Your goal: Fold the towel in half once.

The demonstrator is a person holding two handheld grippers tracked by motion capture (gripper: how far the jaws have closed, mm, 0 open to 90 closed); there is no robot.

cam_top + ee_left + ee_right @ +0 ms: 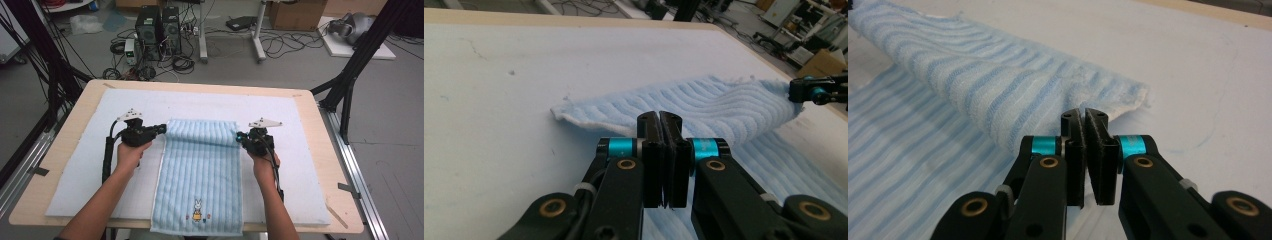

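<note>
A light blue ribbed towel (200,170) is laid lengthwise down the middle of the table (310,107), on a white padded mat (80,175) that covers most of the wooden top. Its near end hangs just over the near table edge, and its far end is lifted and rolled back toward the person, so that a raised fold is formed across the towel's width. Close to the near end a small embroidered rabbit (198,210) in an orange garment is seen, with tiny motifs at either side; no writing or brand can be read on the towel.

The left far corner of the fold is pinched by the left gripper (161,129), whose jaws are pressed together on the cloth edge; in the left gripper view the jaws (659,120) are seen closed against the towel's hem. The right far corner is clamped in the same way by the right gripper (239,136), and in the right gripper view its jaws are seen nipped on the fabric edge (1083,117). Both grippers are held level with each other, one at each side of the towel.

Beyond the table, two black computer towers (157,27), tangled cables and cardboard boxes (297,14) are seen on the grey floor; no labels can be read there.
</note>
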